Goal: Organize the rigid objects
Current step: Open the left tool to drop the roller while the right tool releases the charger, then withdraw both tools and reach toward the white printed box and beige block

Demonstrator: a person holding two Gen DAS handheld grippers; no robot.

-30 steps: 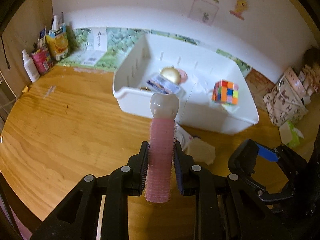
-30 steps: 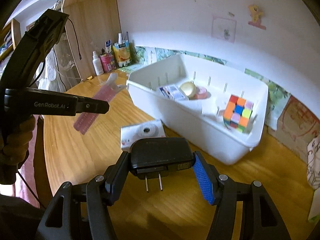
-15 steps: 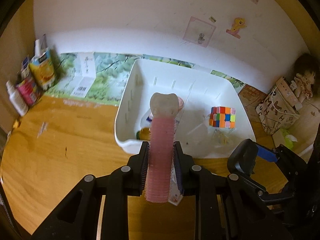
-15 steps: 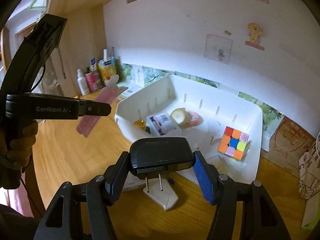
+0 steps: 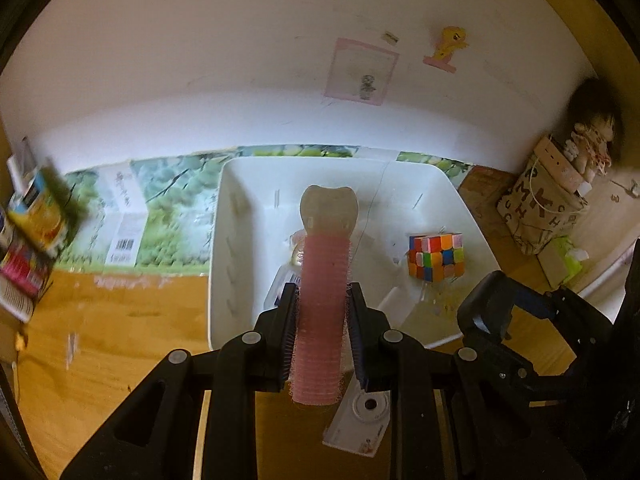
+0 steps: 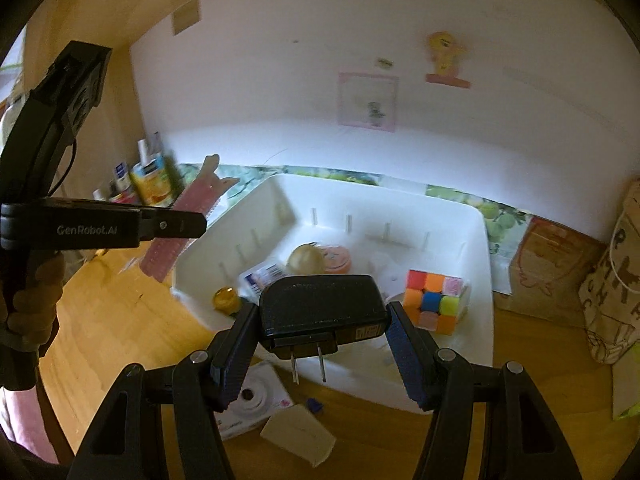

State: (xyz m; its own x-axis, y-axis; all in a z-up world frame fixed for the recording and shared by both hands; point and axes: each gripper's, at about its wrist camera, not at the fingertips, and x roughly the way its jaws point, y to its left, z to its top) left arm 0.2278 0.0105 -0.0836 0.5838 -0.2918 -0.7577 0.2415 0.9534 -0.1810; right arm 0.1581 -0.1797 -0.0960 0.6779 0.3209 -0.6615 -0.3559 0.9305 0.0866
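A pink ribbed hair roller with a cream clip end (image 5: 322,300) is clamped in the left gripper (image 5: 322,320) and held above the near wall of the white plastic bin (image 5: 224,216). A black wall charger with two metal prongs (image 6: 322,308) is pinched in the right gripper (image 6: 320,344) just before the same bin. A multicoloured puzzle cube (image 6: 434,300), a gold round tin (image 6: 306,260) and a few small items are already stowed inside. A white compact camera (image 6: 256,398) and a pale card (image 6: 298,434) are left on the wooden desk (image 6: 120,320); roughly half appears done.
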